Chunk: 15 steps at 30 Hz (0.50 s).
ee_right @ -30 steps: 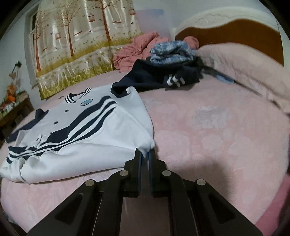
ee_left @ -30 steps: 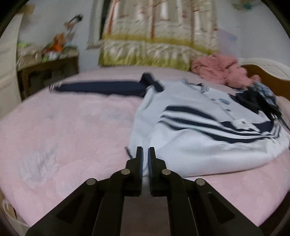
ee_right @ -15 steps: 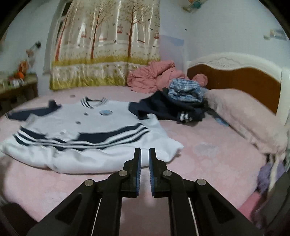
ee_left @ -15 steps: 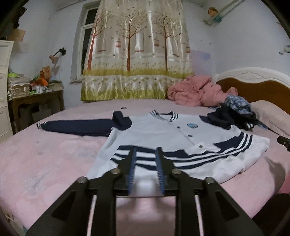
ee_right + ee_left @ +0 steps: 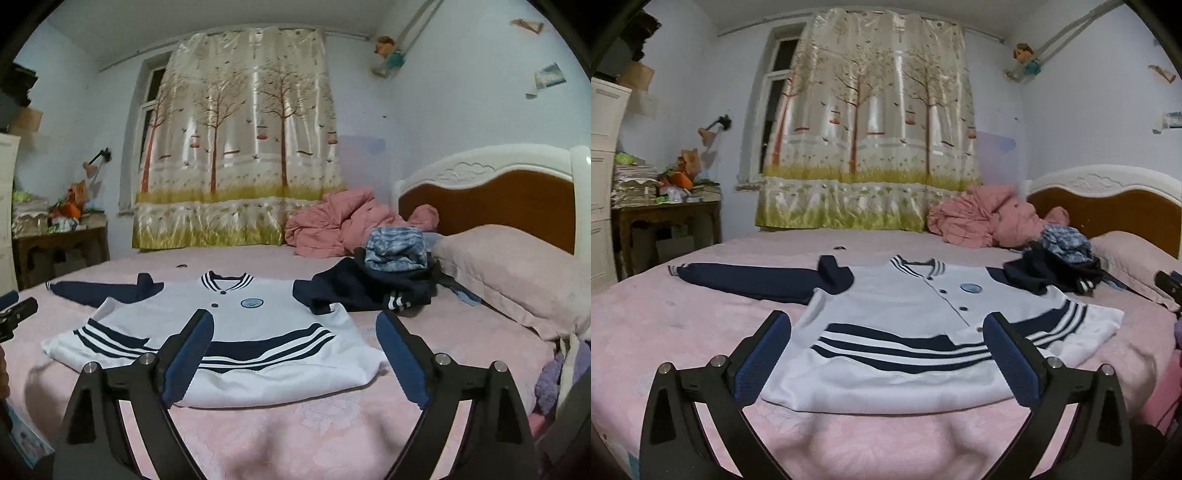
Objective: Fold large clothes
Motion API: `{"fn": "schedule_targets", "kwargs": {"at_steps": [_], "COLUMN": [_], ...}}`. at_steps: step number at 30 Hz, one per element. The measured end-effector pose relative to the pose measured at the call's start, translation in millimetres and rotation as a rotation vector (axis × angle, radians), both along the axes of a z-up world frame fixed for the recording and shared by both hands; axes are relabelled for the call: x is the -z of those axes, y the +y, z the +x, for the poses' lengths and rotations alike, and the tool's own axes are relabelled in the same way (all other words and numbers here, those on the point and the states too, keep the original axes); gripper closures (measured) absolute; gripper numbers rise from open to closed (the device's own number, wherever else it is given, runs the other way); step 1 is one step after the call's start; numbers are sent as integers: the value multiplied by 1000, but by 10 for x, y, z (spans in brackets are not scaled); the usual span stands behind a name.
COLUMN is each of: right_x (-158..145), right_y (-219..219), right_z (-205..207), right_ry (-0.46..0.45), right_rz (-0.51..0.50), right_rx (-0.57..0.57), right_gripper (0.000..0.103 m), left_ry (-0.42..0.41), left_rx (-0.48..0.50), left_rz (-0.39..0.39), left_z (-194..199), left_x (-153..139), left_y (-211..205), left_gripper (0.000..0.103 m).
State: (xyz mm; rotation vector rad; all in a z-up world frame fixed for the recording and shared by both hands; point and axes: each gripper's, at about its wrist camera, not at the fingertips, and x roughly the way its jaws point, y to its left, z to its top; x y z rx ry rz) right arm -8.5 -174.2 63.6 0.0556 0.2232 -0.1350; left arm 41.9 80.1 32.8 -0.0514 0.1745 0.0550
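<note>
A white jacket [image 5: 897, 302] [image 5: 236, 314] with navy stripes and navy sleeves lies face up and spread out on the pink bed [image 5: 665, 332] [image 5: 443, 343]. Its left sleeve [image 5: 750, 280] [image 5: 99, 293] stretches out to the left, while the right sleeve runs under a dark clothes pile [image 5: 1052, 277] [image 5: 369, 291]. My left gripper [image 5: 885, 319] hovers in front of the hem, its jaws opening wide with nothing between them. My right gripper [image 5: 292, 317] hangs near the hem's right corner, jaws also opening and holding nothing.
A crumpled pink quilt [image 5: 979, 221] [image 5: 332, 225] and a folded blue garment [image 5: 395, 249] sit by the headboard [image 5: 498, 192]. A pillow [image 5: 517, 277] lies at right. A cluttered wooden table [image 5: 665, 221] stands left of the bed. A curtain [image 5: 871, 147] covers the window.
Both grippers have drawn back and risen from the jacket's hem and gone from shut to wide open. The jacket now lies flat on the bed.
</note>
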Motion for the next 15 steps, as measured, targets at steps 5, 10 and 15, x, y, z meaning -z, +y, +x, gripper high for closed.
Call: {"fn": "schedule_targets", "kwargs": {"at_steps": [5,10,15], "right_x": [27,-4,-34], "right_y": [-59,-83,-10], "right_z": [45,117,480], "right_ry": [46,62,272], "right_rz": [11,-32,-75], "right_rx": [43,63,-65], "right_gripper": [0,0,0], "left_ry": [-25,0,74], "left_rx": [-52,-53,64], "left_rz": [21,69,164], "left_z": [-8,86,242], "left_x": [40,50,-9], "left_y": [16,-68,-226], "left_gripper": [0,0,0]}}
